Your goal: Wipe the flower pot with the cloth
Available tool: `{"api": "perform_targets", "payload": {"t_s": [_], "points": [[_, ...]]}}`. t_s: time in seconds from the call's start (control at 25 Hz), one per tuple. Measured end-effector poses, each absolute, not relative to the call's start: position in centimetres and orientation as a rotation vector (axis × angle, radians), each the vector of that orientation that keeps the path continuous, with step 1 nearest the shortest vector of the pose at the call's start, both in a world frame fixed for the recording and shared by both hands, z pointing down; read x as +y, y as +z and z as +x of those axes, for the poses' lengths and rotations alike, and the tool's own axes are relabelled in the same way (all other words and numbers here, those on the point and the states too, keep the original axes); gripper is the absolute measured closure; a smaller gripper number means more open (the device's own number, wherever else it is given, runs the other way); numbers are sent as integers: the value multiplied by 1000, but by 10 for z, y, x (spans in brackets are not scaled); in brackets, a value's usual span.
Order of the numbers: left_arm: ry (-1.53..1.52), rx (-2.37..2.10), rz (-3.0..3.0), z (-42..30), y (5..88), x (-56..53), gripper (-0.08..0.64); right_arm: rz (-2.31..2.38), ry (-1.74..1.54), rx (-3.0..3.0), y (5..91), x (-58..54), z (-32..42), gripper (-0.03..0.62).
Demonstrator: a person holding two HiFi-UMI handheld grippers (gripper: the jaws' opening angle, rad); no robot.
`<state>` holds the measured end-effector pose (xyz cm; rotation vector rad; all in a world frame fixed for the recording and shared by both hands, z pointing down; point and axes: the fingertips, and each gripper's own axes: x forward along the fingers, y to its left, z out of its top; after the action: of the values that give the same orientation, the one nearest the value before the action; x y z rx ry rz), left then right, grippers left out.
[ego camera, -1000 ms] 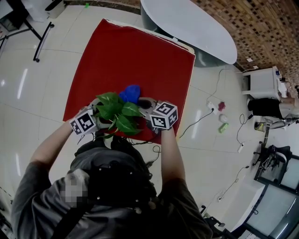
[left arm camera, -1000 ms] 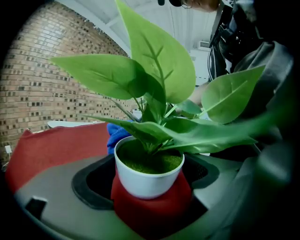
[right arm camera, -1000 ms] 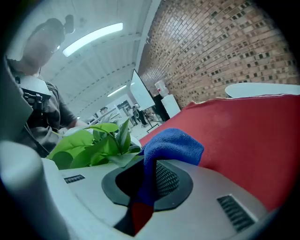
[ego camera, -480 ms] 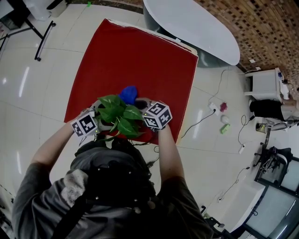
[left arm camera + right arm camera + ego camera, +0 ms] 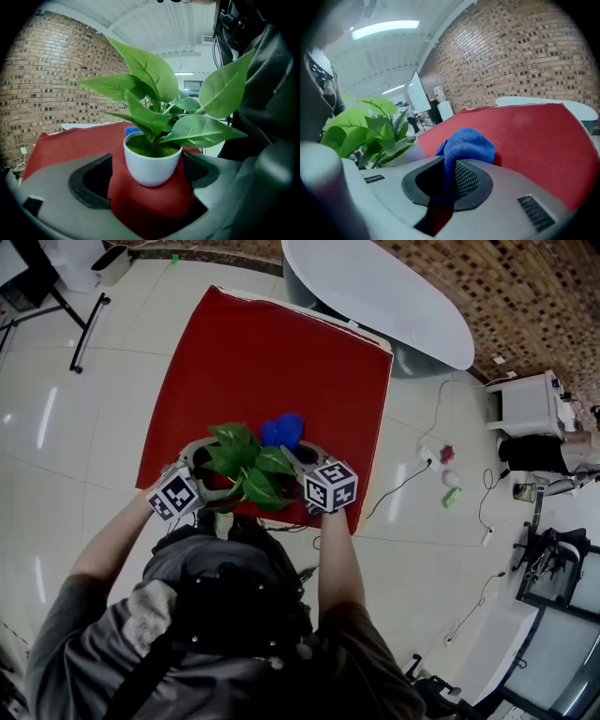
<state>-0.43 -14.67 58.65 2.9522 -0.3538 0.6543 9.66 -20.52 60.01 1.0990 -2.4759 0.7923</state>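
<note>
The small white flower pot [image 5: 152, 171] of green leaves stands on the red-covered bench [image 5: 272, 362], between the left gripper's [image 5: 148, 173] spread jaws. The right gripper [image 5: 447, 180] pinches a bunched blue cloth [image 5: 466, 147] just right of the pot, so wiping means moving left.

We saw a smooth white flower pot [image 5: 152, 168], a fuzzy blue cloth [image 5: 468, 146], a matt red table cover [image 5: 272, 362] and glossy floor tiles [image 5: 56, 418].

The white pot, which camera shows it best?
The left gripper view: the pot stands whole between the open jaws. In the head view, leaves cover it; the right gripper view catches only a sliver.
</note>
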Motion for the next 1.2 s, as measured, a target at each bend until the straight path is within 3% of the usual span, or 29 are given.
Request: {"api": "perform_targets", "payload": {"t_s": [0.24, 0.6, 0.64, 0.72, 0.8, 0.84, 0.88, 0.92, 1.2], "points": [[607, -545, 2884, -38, 593, -132, 78, 1624, 769, -2371, 562, -182, 151, 529], [219, -971, 2710, -142, 526, -154, 117, 2093, 484, -2285, 454, -125, 182, 530], [206, -983, 2738, -144, 515, -156, 135, 2124, 449, -2292, 440, -119, 180, 530], [173, -1021, 2781, -145, 492, -161, 270, 2152, 383, -2312, 417, -110, 173, 531], [136, -1057, 2800, -143, 471, -167, 296, 2144, 330, -2333, 398, -101, 163, 531], [122, -1089, 2800, -144, 462, -172, 366, 2134, 308, -2346, 391, -99, 157, 530], [113, -1134, 2793, -145, 455, -177, 481, 2122, 287, -2360, 386, -98, 151, 531], [105, -1179, 2784, -148, 450, -182, 536, 2110, 267, -2372, 382, -98, 146, 531], [208, -1237, 2743, -147, 429, -188, 552, 2074, 251, -2477, 371, -107, 128, 531]]}}
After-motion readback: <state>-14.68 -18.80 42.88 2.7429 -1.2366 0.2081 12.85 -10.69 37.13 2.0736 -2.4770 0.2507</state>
